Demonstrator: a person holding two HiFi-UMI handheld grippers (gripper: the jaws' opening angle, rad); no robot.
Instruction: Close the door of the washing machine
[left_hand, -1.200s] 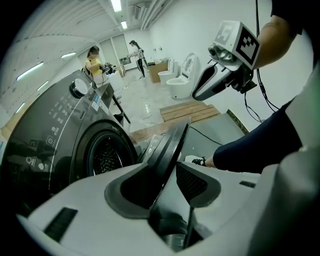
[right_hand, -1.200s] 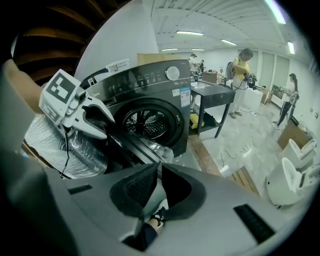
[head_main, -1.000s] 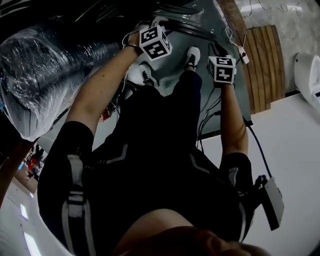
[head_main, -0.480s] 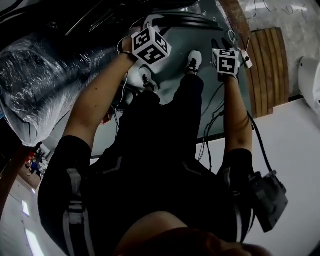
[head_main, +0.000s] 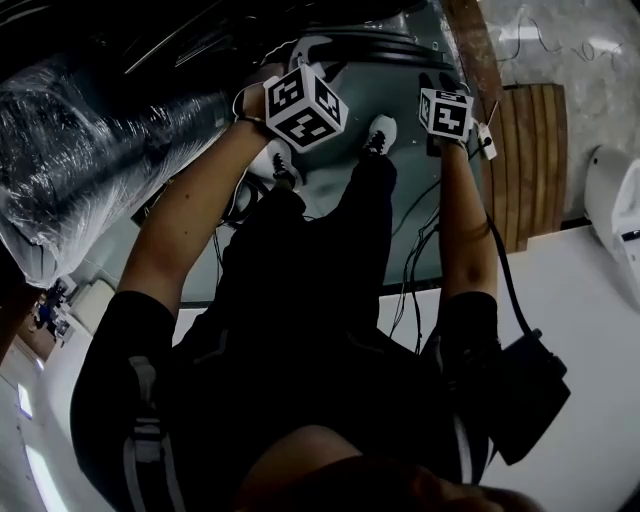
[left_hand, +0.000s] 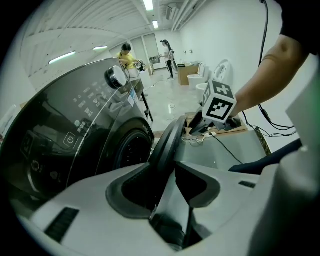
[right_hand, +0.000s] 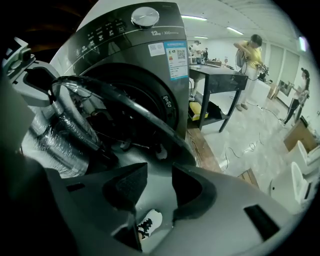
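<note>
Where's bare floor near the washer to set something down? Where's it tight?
Free: white floor right of the grey mat, short of the white fixture; the wooden pallet looks bare too. Tight: cables cross the mat by the shoes, the plastic-wrapped roll fills the left, and the open door sits between the left gripper jaws.

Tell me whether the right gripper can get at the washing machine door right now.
Probably yes: the right gripper has its jaws open and empty, and the door lies just ahead of them with nothing in between.
</note>
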